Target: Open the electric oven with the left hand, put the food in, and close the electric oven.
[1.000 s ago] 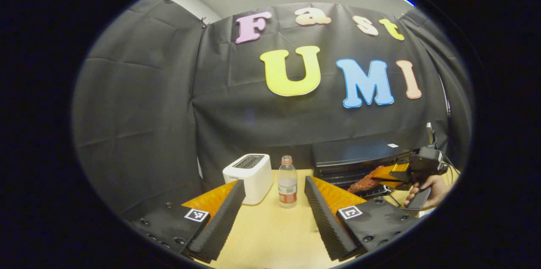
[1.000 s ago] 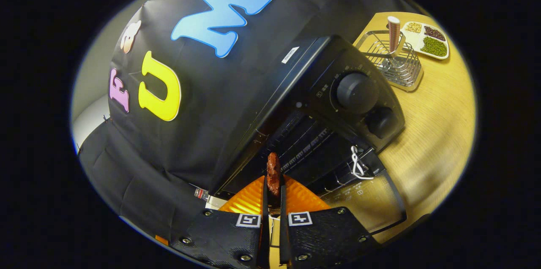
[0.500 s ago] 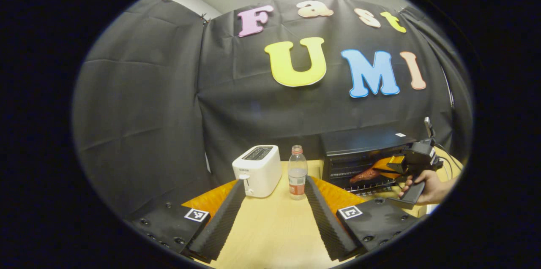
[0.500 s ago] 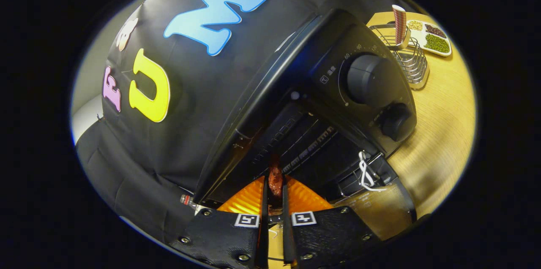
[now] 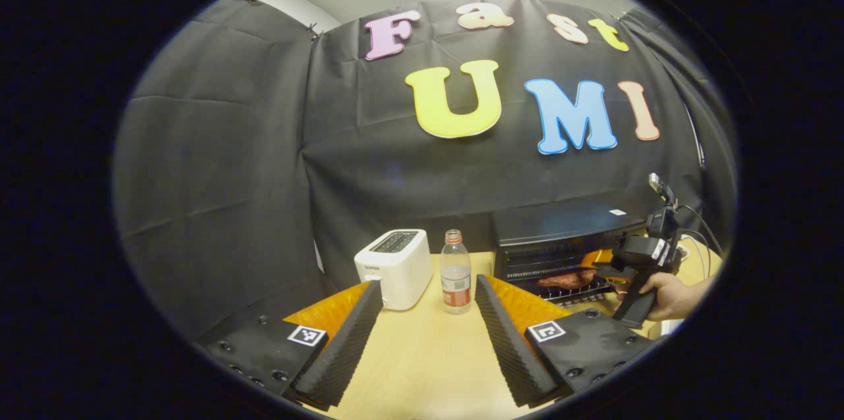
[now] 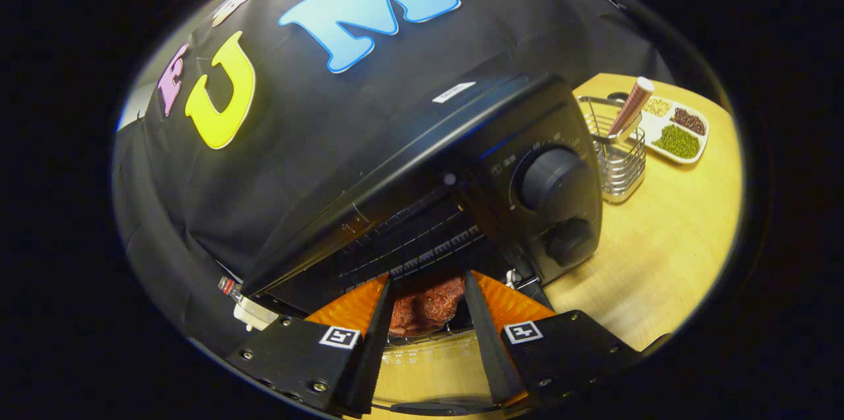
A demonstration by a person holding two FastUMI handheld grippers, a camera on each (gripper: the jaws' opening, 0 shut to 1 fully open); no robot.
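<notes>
The right gripper [image 6: 425, 334] is standing with its fingers spread apart, and the food [image 6: 425, 306] is lying between them on the rack inside the electric oven [image 6: 461, 163], whose door is hanging open. A hand [image 5: 666, 295] is holding this gripper at the oven mouth. The left gripper [image 5: 425, 334] is hovering over the table [image 5: 422, 367] with fingers wide apart, gripping nothing. A toaster [image 5: 392, 267] and a bottle [image 5: 455, 273] are standing beyond it, left of the oven.

A staged recording booth, not a home kitchen: black cloth wall [image 5: 217, 163] behind a wooden table [image 5: 422, 367], toaster [image 5: 393, 267] at 12 o'clock, electric oven [image 5: 560, 242] at 2.
</notes>
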